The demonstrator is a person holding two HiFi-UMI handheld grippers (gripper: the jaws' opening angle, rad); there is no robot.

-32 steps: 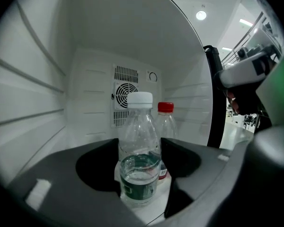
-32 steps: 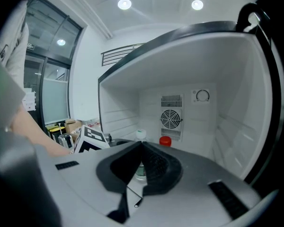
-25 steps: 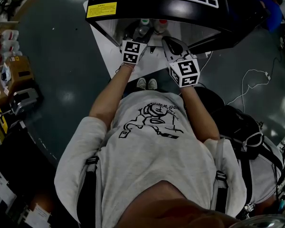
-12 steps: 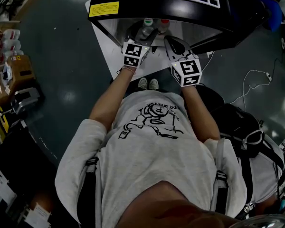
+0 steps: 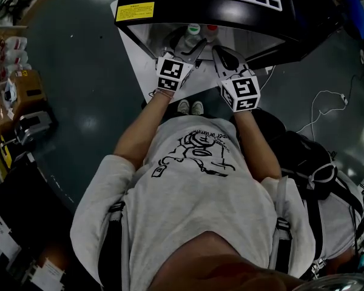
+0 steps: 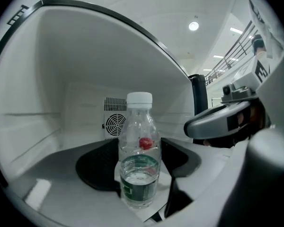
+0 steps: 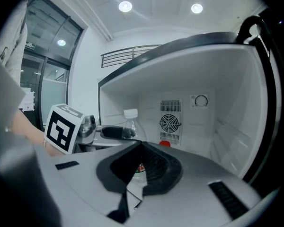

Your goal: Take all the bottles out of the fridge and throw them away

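Left hand-held gripper [image 5: 191, 46]: clenched on a white-capped water bottle [image 6: 139, 161], pads on both sides of its body.
White-capped water bottle: upright and partly filled, at the front edge of the open fridge [image 6: 71, 74].
Right hand-held gripper [image 5: 219, 52]: jaws drawn together on nothing, just beside the left one at the fridge mouth.
Red-capped bottle [image 7: 164, 144]: deeper in the compartment, below the fan grille [image 7: 171, 120] on the back wall.
Person: stood facing the fridge.
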